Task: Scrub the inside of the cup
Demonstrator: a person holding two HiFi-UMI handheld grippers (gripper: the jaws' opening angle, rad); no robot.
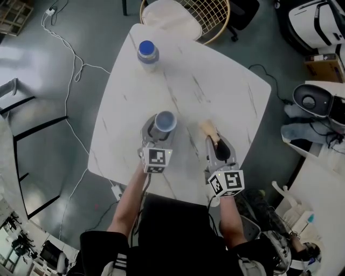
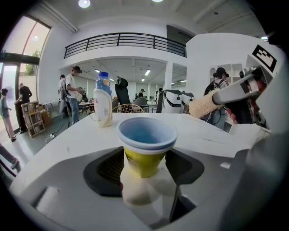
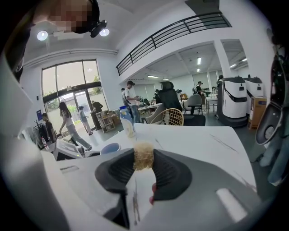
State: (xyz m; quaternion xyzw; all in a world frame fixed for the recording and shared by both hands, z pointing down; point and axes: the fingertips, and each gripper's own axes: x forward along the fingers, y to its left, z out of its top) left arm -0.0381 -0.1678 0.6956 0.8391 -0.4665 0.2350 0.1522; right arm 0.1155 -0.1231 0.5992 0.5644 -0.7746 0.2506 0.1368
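Note:
A yellow paper cup [image 1: 164, 123] with a blue rim and blue inside stands upright between the jaws of my left gripper [image 1: 156, 130], whose pads press on its sides. In the left gripper view the cup [image 2: 146, 140] fills the middle, with the left gripper [image 2: 144, 166] round its lower body. My right gripper [image 1: 214, 142] is shut on a tan scrubbing sponge [image 1: 208, 129], a short way to the right of the cup. In the right gripper view the sponge [image 3: 143, 157] sticks out past the pads of the right gripper [image 3: 143, 166], and the cup [image 3: 110, 148] sits to the left.
A white marble-look table [image 1: 215, 91] carries a plastic bottle [image 1: 147, 54] with a blue cap at its far left. A wicker chair [image 1: 207, 16] stands behind the table. Cables run over the floor on the left. People walk in the hall beyond.

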